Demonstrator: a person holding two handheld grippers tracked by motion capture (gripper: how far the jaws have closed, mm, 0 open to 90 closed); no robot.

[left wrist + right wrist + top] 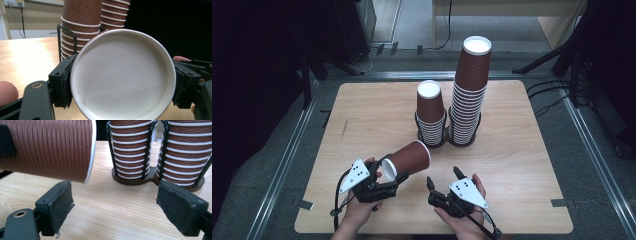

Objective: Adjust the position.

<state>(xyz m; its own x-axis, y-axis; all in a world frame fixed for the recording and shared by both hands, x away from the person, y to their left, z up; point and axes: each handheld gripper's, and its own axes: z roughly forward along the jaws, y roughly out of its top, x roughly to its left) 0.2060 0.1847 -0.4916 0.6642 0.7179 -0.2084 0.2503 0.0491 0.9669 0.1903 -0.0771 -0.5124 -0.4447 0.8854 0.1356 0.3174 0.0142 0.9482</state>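
One brown paper cup [408, 158] lies on its side in the air above the near part of the table [522, 165], pinched at its base end between the left gripper's [393, 181] pads. The right gripper [443, 176] sits just beside it, jaws spread with nothing between them. Two upside-down cup stacks [471, 95] stand in a black wire holder [447, 142] at the table's far middle.

Two stacks of brown ribbed paper cups are seen upside down on the wooden worktop [522, 150], each inside a black wire holder [432, 141]. The shorter stack [430, 112] is placed just beside the taller stack [469, 95]. Black cables [547, 100] are laid on the grey floor [597, 150] beyond the worktop.
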